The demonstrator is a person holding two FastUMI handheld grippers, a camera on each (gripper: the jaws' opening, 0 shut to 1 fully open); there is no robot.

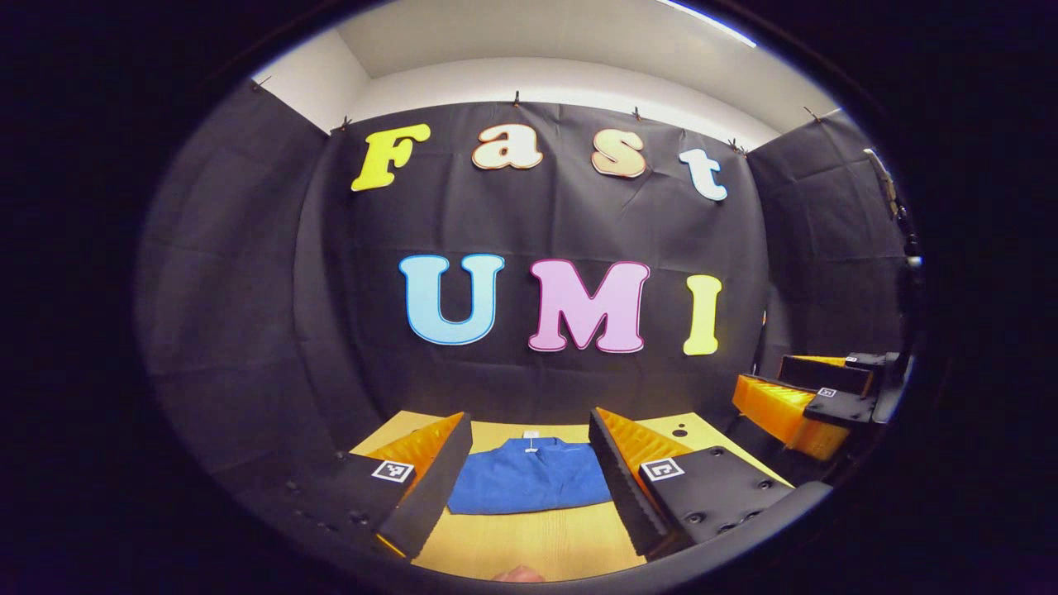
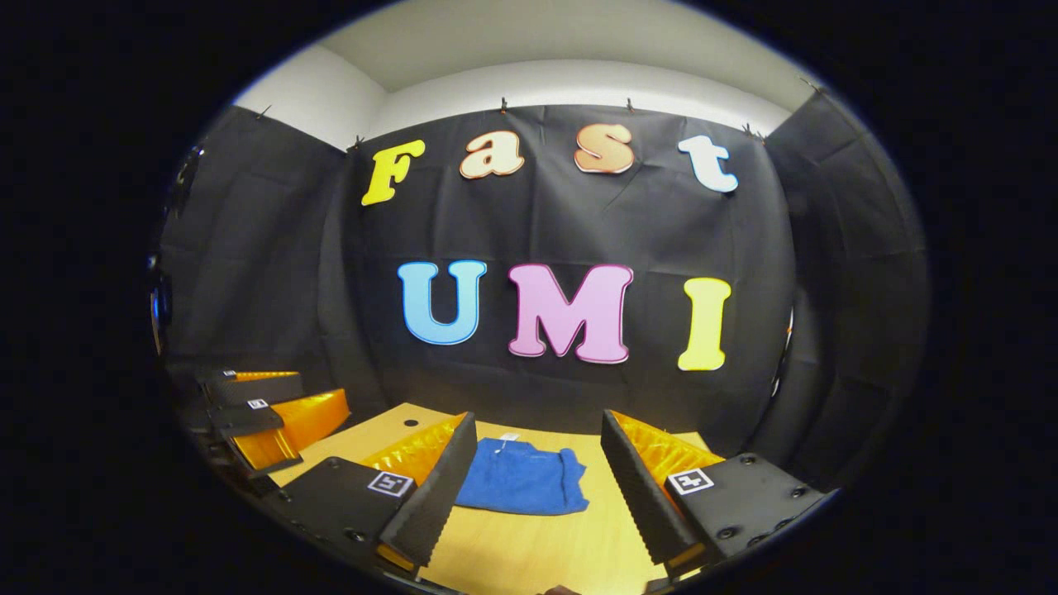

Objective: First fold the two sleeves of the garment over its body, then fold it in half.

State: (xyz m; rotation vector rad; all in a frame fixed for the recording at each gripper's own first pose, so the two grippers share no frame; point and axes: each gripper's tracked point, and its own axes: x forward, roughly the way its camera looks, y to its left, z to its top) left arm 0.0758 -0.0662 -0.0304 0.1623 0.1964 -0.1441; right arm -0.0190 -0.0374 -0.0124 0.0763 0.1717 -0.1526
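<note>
Lying flat on the wooden table (image 1: 529, 545), the blue garment (image 1: 529, 478) sits ahead of us, framed in the gap between our left gripper (image 1: 529, 471)'s jaws, which stand wide apart and touch nothing. In the right gripper view it lies nearer the left-hand jaw of our right gripper (image 2: 537, 467), whose jaws also stand apart, clear of the cloth.

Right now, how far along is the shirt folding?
The blue shirt lies on the table as a compact rectangle with no sleeves sticking out, so the folds look done, though the layers can't be counted. Nothing is in hand: the left gripper and right gripper are open, above the table. Little seems left.
</note>
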